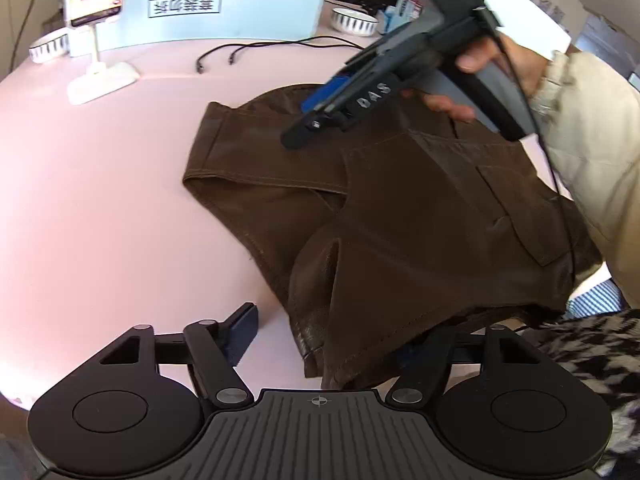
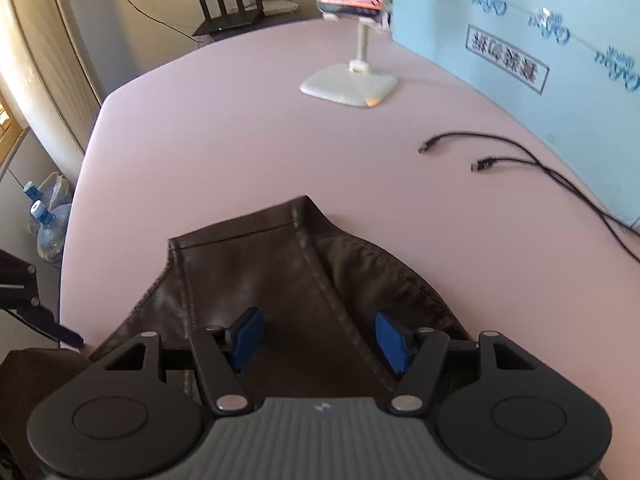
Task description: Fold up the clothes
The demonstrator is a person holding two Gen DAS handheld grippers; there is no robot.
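A brown leather-like garment (image 1: 400, 216) lies partly folded on the pink table (image 1: 100, 200), with one flap laid over its right half. My left gripper (image 1: 320, 336) is at the garment's near edge. Its left finger (image 1: 244, 328) stands clear of the cloth, and the right finger is hidden under the draped edge. A hand (image 1: 500, 60) in a cream sleeve holds my right gripper (image 1: 296, 136) just above the garment's far part. In the right wrist view the right gripper (image 2: 320, 336) is open over the garment (image 2: 280, 272), with both blue pads (image 2: 248, 336) apart and nothing between them.
A phone on a white stand (image 2: 352, 88) and two loose black cable ends (image 2: 484, 164) lie on the table beyond the garment. A light blue board (image 1: 224, 0) backs the table. A striped bowl (image 1: 354, 20) stands behind. A black-and-white patterned cloth (image 1: 580, 352) lies at the near right.
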